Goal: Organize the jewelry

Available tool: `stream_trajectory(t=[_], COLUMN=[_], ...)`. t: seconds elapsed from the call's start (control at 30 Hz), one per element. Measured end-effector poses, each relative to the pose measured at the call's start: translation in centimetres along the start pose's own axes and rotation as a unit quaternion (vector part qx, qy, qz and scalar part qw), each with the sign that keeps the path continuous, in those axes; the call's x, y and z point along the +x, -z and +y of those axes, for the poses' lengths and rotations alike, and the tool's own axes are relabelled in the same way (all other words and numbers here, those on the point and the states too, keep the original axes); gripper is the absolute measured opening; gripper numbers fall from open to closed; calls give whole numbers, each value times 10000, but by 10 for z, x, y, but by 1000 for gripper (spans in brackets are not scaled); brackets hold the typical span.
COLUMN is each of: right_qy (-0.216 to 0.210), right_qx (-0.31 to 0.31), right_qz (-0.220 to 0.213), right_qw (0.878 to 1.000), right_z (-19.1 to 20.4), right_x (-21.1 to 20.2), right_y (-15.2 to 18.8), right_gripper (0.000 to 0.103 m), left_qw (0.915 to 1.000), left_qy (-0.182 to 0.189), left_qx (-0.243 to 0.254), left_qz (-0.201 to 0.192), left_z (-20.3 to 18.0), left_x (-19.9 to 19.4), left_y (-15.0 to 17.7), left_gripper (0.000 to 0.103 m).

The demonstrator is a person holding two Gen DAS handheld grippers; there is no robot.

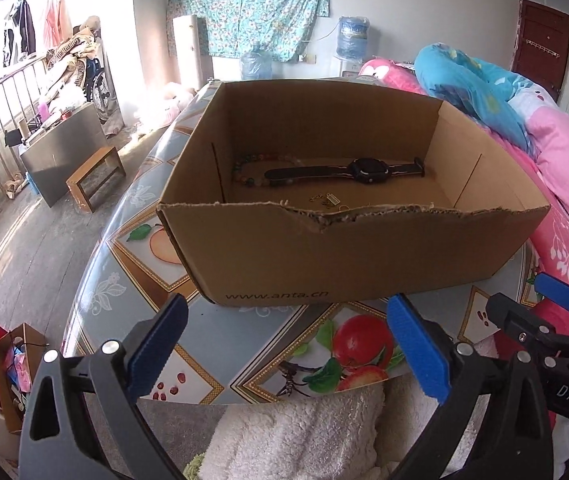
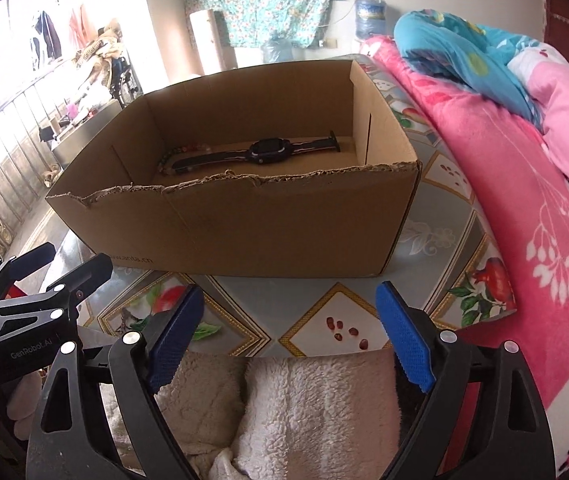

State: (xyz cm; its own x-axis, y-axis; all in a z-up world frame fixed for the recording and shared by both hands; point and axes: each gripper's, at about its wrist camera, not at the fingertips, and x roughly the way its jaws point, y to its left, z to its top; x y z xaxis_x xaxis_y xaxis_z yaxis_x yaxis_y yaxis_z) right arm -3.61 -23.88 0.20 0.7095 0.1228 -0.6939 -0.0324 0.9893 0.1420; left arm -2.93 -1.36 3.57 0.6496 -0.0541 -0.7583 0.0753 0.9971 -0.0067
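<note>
An open cardboard box [image 1: 268,256] stands on the fruit-patterned table [image 1: 244,344]; it also shows in the right wrist view [image 2: 244,232]. Inside lie a black watch [image 1: 364,170], a bead bracelet [image 1: 244,168] and small metal trinkets [image 1: 326,200]. The watch [image 2: 264,151] and beads [image 2: 172,160] also show in the right wrist view. My left gripper [image 1: 288,340] is open and empty, in front of the box. My right gripper [image 2: 288,332] is open and empty, also in front of the box. The right gripper shows at the left wrist view's right edge [image 1: 544,312], the left gripper at the right view's left edge [image 2: 36,292].
Pink and blue quilts [image 2: 524,160] are piled along the table's right side. A fluffy white cloth [image 2: 304,412] lies below the table's near edge. A wooden stool [image 1: 94,178] and paper bags [image 1: 4,368] stand on the floor at the left.
</note>
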Motion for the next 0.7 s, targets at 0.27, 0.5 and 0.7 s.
stream_trajectory(t=[0.27,0.5,0.7], right_qy=[-60,0,-3], right_qx=[64,85,106], right_qz=[212,288,283], right_qw=[9997,9996,9995], right_z=[2,5,5], right_x=[14,18,17], right_y=[-6,-7,-9], right_gripper=[84,84,84], left_qw=[9994,9993,9992], left_qy=[-40,-38,-41], left_qx=[-111,-149,-140], left_qz=[337,352,364], left_z=[-1,-2,-4], left_x=[12,14,15], left_y=[-5,-9,-9], left_gripper=[98,97,97])
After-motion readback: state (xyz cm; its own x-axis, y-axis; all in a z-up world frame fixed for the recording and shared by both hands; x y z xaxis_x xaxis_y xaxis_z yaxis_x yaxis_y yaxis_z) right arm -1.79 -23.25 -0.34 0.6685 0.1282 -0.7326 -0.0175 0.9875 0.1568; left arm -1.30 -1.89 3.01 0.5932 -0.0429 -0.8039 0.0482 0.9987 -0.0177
